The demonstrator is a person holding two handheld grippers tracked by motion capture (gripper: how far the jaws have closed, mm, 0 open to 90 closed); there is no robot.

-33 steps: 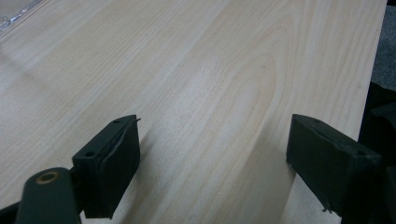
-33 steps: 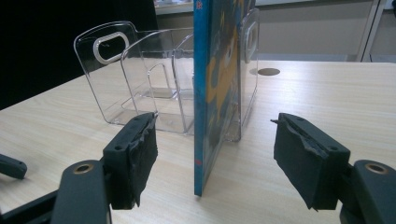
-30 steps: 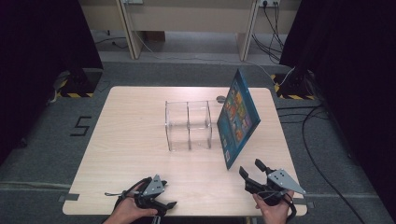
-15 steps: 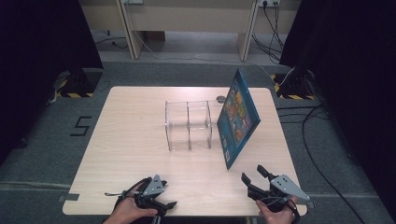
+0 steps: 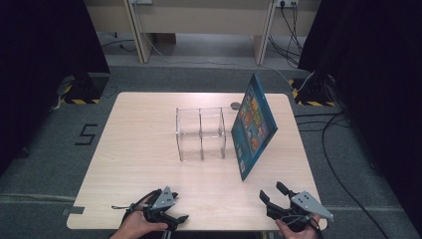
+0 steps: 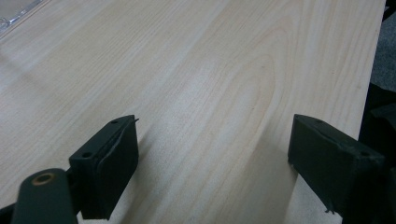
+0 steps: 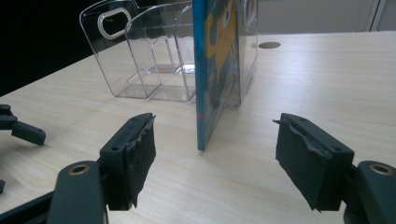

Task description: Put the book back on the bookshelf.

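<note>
Near table edge, both grippers' jaws wide, empty: left gripper (image 5: 171, 215), right gripper (image 5: 274, 195).

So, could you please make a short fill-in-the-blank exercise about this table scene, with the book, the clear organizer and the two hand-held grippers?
1. The blue book stands on its edge and leans against the clear ____ organizer.
2. The organizer has ____ compartments side by side.
3. The jaws of the right hand-held gripper are ____, and nothing is between them.
4. The left hand-held gripper hangs over bare ____ table.

Missing words: plastic; two; open; wooden
</note>
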